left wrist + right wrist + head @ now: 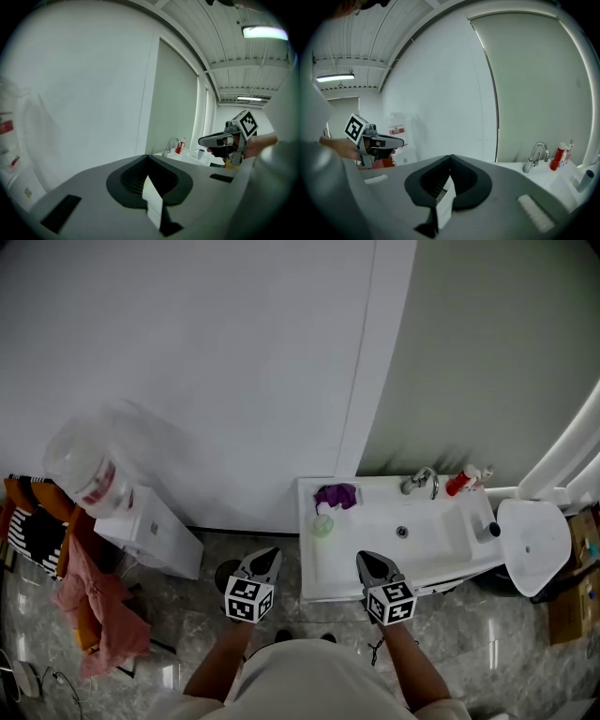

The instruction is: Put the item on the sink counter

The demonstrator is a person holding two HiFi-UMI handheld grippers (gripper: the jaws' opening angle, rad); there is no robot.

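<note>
Here's the white sink counter point(323, 573) with its basin point(412, 535) sunk in the middle. A purple cloth point(336, 495) is bunched at the counter's back-left corner, a small green bottle point(323, 521) stands just in front of it, and a red bottle point(461, 482) is beside the faucet point(422, 482). The left gripper point(262, 563) hangs just off the counter's front-left corner and the right gripper point(372, 566) sits at its front edge, both with jaws pressed together and nothing between them.
</note>
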